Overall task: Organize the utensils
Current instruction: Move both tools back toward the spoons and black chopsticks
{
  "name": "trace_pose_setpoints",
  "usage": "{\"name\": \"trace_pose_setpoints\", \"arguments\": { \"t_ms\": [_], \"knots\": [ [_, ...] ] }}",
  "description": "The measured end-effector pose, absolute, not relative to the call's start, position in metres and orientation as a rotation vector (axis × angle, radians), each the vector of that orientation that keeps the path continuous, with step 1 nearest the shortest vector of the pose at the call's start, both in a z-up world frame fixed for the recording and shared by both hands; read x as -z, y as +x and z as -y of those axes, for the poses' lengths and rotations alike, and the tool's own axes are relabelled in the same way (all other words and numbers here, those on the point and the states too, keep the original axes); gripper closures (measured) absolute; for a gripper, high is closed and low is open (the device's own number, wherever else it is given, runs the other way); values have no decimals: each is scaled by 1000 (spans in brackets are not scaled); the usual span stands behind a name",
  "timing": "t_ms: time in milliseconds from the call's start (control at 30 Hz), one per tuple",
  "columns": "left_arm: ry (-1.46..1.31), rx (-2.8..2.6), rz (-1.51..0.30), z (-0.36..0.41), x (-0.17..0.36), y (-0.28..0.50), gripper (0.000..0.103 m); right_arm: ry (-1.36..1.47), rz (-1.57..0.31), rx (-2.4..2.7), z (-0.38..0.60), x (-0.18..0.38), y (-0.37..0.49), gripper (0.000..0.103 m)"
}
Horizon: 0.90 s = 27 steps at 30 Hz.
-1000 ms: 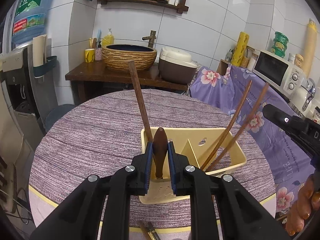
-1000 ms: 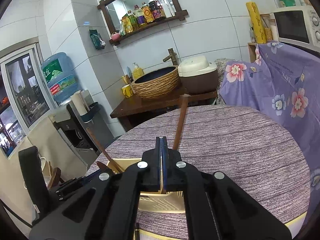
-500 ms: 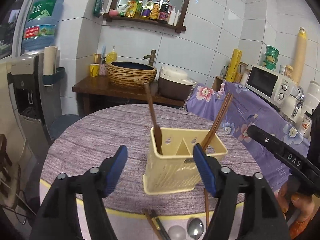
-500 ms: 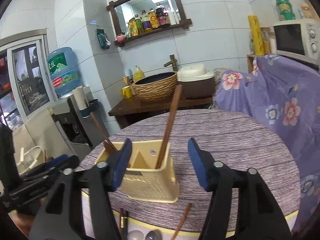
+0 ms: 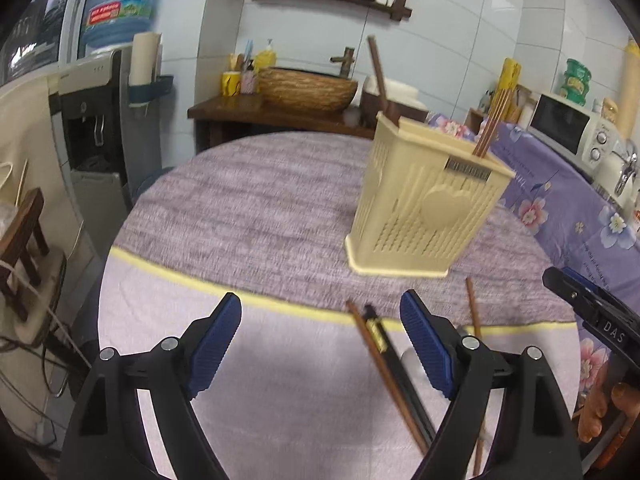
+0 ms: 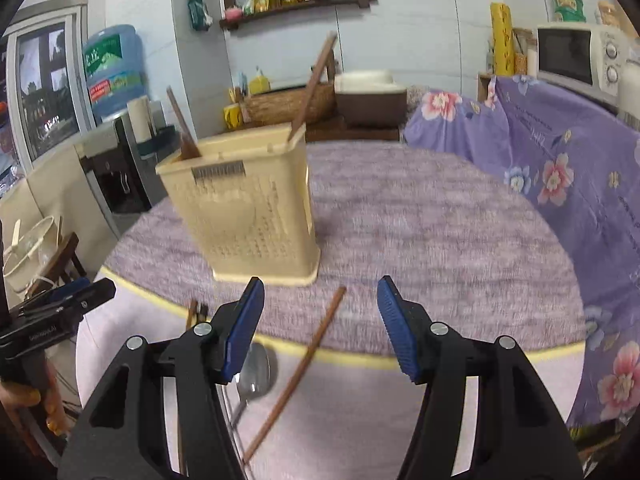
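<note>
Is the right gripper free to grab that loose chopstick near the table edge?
Probably yes. The right gripper is open, the chopstick lies flat between its jaws, uncovered; the spoon lies just beside it.

White glazed wall tiles point(image 5: 460, 52) covered the walls. A dark wooden wall shelf point(image 6: 296, 8) carried a row of bottles beneath a mirror. Below it, a dark wooden side table point(image 5: 256, 110) held a woven basket-style basin point(image 5: 308, 88) with a bronze tap. At the left stood a grey water dispenser point(image 5: 96, 128) topped by a blue water bottle point(image 6: 114, 72). A purple floral cloth point(image 6: 560, 152) draped the counter on the right, where a white microwave oven point(image 5: 568, 128) sat. The round table wore a mottled purple cloth point(image 6: 420, 220).
</note>
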<state>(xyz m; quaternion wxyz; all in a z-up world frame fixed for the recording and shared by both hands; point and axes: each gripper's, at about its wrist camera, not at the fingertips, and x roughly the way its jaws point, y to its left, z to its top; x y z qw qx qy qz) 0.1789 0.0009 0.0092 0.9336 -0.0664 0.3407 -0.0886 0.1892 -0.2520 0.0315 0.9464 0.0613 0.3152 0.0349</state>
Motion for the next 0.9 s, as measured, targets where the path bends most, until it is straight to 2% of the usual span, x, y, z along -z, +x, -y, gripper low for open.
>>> {"name": "trace_pose_setpoints", "arguments": {
  "t_ms": [100,300,400,733,900],
  "knots": [
    [-126,181,-758,1,9,173,24,125,-700,-51,252,-9,184,44],
    [-122,214,-839,10,33,164,42,144,-772,-35,254,20,174,44],
    [-113,231,-858,16,41,161,46,143,-779,-50,250,26,170,44],
    [-110,226,-874,18,47,158,52,77,-781,-153,216,23,175,44],
    [-121,230,-881,19,48,158,52,101,-839,-112,218,34,182,44]
  ]
}}
